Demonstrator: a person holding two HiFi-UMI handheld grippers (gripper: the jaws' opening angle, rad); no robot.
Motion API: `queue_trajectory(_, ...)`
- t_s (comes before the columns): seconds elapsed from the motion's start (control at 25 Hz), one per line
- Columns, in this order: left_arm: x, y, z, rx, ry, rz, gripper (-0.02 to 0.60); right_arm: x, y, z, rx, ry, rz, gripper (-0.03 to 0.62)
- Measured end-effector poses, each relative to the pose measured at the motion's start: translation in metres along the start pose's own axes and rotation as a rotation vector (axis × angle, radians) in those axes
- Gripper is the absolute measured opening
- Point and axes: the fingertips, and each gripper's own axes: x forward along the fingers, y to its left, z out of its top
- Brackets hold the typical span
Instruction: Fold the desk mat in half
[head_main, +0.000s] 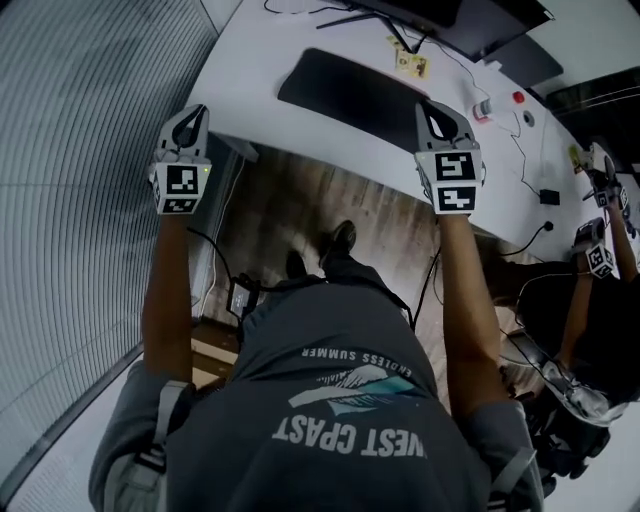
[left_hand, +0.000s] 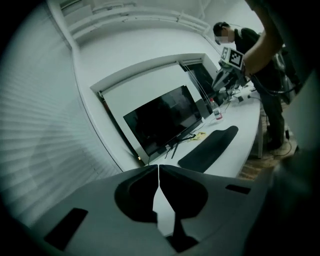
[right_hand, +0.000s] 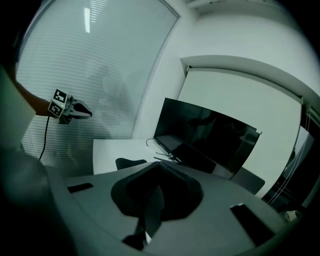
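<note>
- While held up in the air at the near edge of the white tabletop (head_main: 262, 52): left gripper (head_main: 194, 114) with jaws pressed together, tips meeting, nothing between them.
- Right gripper (head_main: 432, 108) raised likewise, further along the same edge; jaws closed on each other too, gripping nothing.
- Desk mat (head_main: 350, 94) lying flat on the tabletop, a long black shape with rounded ends (whether one layer or doubled, hard to tell), set beyond and between the two grippers, touched by neither.
- Dark monitor (head_main: 452, 14) behind the mat at the far side of the tabletop, screen off, thin legs and a cable in front of it.
- Small yellow card (head_main: 411, 64) just beside the mat's far edge.
- Second person (head_main: 603, 262) at the right end of the tabletop, holding grippers with marker cubes.
</note>
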Motion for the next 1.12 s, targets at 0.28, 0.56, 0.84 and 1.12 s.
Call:
queue_trajectory(0.28, -0.058, 0.007, 0.030, -0.167, -0.041, -0.113, 0.020, -0.064, 0.017, 0.045, 0.079, -0.126, 0.071, 0.025)
queue_trajectory(0.56, -0.116, 0.004, 0.051, -0.228, -0.078, -0.209, 0.020, -0.129, 0.044, 0.084, 0.120, -0.228, 0.136, 0.025)
queue_trajectory(0.84, -0.159, 0.011, 0.064, -0.238, -0.128, -0.165, 0.020, -0.164, 0.058, 0.107, 0.105, -0.278, 0.158, 0.025)
queue_trajectory(1.12, -0.182, 0.011, 0.071, -0.188, -0.143, -0.162, 0.020, -0.178, 0.072, 0.120, 0.101, -0.286, 0.172, 0.025)
